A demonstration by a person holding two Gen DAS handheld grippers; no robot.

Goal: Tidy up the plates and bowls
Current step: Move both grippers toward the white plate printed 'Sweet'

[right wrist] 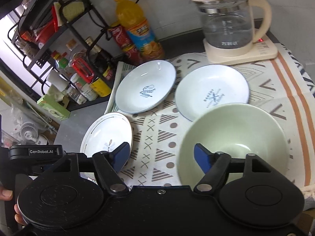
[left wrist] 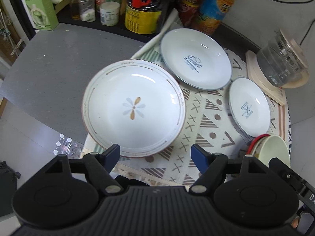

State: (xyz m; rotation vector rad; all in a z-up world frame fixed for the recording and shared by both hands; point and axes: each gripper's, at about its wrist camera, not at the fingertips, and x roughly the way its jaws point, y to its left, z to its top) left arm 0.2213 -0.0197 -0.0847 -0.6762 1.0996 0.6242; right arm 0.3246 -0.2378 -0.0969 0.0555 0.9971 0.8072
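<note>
A white plate with a flower motif (left wrist: pixel 133 108) (right wrist: pixel 106 133) lies half on the patterned cloth (left wrist: pixel 208 129), half on the grey tabletop. Just above its near rim hangs my left gripper (left wrist: pixel 155 150), open, with no pad touching it. Behind it sit the "Sweet" plate (left wrist: pixel 195 59) (right wrist: pixel 145 86) and the smaller "Bakery" plate (left wrist: pixel 249 107) (right wrist: pixel 211 92). A pale green bowl (right wrist: pixel 236 137) (left wrist: pixel 275 149) rests on the cloth at the near right. My right gripper (right wrist: pixel 161 149) is open over bare cloth, its right finger in front of the bowl's left rim.
A glass kettle (right wrist: pixel 228 19) stands on its cream base at the back right. Juice and sauce bottles (right wrist: pixel 137 25) line the wall, and beside them is a black rack (right wrist: pixel 49 29) of jars. The grey tabletop (left wrist: pixel 59 68) stretches left of the cloth.
</note>
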